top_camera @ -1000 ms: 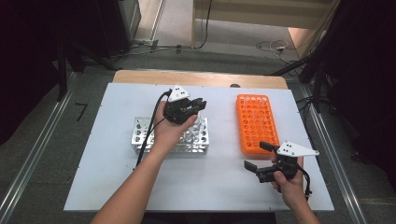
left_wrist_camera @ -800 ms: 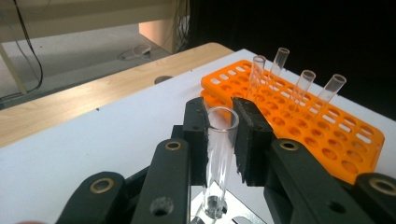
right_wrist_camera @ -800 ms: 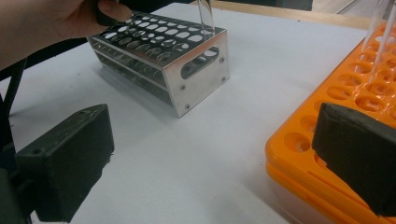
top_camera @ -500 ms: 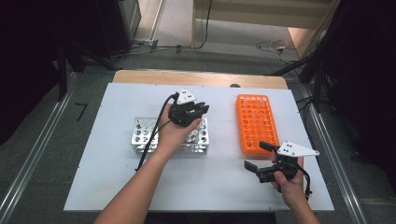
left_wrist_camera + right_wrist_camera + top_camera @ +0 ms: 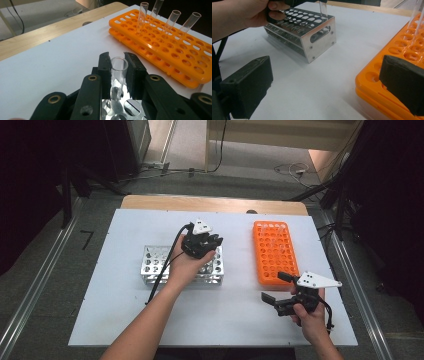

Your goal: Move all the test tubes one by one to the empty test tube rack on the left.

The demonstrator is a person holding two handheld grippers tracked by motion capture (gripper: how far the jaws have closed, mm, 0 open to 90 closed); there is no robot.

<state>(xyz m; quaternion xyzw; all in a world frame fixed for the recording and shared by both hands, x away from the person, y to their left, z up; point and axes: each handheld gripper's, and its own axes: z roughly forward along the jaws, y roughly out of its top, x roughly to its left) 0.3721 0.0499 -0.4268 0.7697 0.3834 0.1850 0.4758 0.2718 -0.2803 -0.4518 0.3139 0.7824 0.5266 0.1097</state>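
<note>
A clear glass test tube (image 5: pixel 118 75), thin-walled and round-mouthed, stands clamped between the two black jaws of the left gripper (image 5: pixel 117 65), low in the middle of the left gripper view. The jaws have closed right onto its sides just under the rim, and its lower end dips toward a round hole in the shiny aluminium tube rack (image 5: pixel 120 110) at the bottom edge. I'd judge the tube is held upright like that so it can slide straight through the stacked holes without catching, though I cannot tell whether it is going in or coming out.

In the high view that rack (image 5: pixel 155 265) sits left of centre, a boxy perforated block with drilled plates and a slotted end wall; the left gripper (image 5: pixel 212 241) is over its right end, the hand wrapped round its body.

To the upper right of the left gripper view lies a bright orange plastic rack (image 5: pixel 175 47), a matte moulded two-layer grid of holes, with four more clear tubes (image 5: pixel 141 17) leaning in its far rows. It lies close by the metal rack, probably to keep each carry short.

The right gripper (image 5: pixel 280 287), lower right in the high view, has its blocky, matte black jaws spread wide with nothing between them, parked beside the orange rack's near end on the plain white tabletop (image 5: pixel 225 320), seemingly waiting
</note>
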